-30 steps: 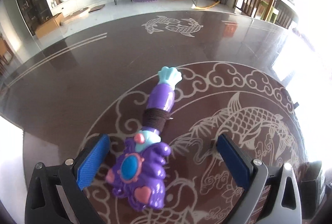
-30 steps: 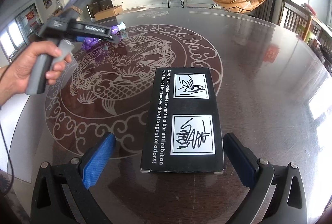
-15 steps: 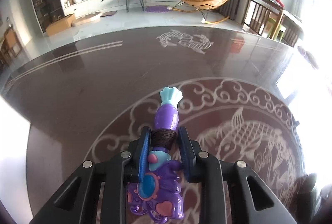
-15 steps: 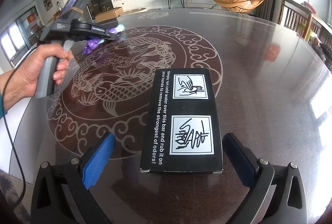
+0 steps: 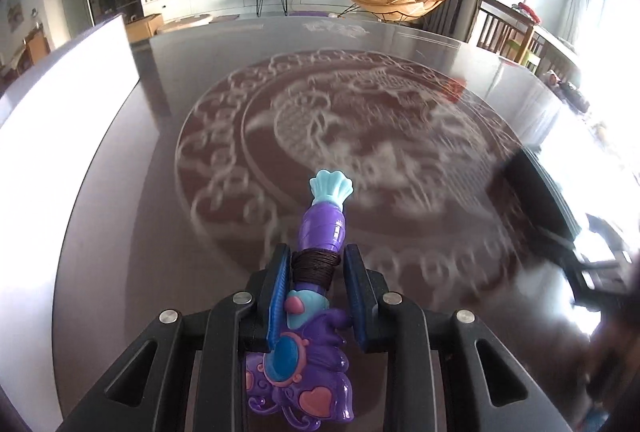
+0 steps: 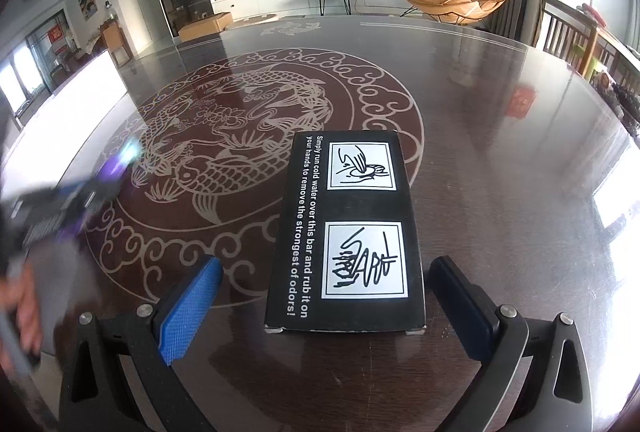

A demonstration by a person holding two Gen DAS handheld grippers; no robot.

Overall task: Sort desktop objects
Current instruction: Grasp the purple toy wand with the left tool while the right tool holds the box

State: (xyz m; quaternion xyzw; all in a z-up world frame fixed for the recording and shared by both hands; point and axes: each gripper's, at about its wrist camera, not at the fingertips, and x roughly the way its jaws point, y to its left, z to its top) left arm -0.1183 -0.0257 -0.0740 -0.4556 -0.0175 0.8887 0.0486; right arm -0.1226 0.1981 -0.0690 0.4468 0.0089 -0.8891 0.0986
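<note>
My left gripper (image 5: 316, 272) is shut on a purple toy wand (image 5: 322, 228) with a light blue tip, gripping its dark thread-wrapped neck and holding it above the table. The view behind it is motion-blurred. My right gripper (image 6: 328, 292) is open, its fingers either side of the near end of a black box (image 6: 348, 232) with white print that lies flat on the table. In the right wrist view the left gripper (image 6: 80, 193) shows blurred at the far left, held by a hand. The black box also shows blurred in the left wrist view (image 5: 540, 191) at the right.
The dark glossy table (image 6: 500, 159) carries a round fish-and-cloud pattern (image 6: 240, 135). A white panel (image 5: 60, 119) stands along its left edge. Wooden chairs (image 6: 572, 31) are past the table's right side.
My left gripper closed on the wand, lifted it off the table and swung right toward the black box. My right gripper stayed open around the box.
</note>
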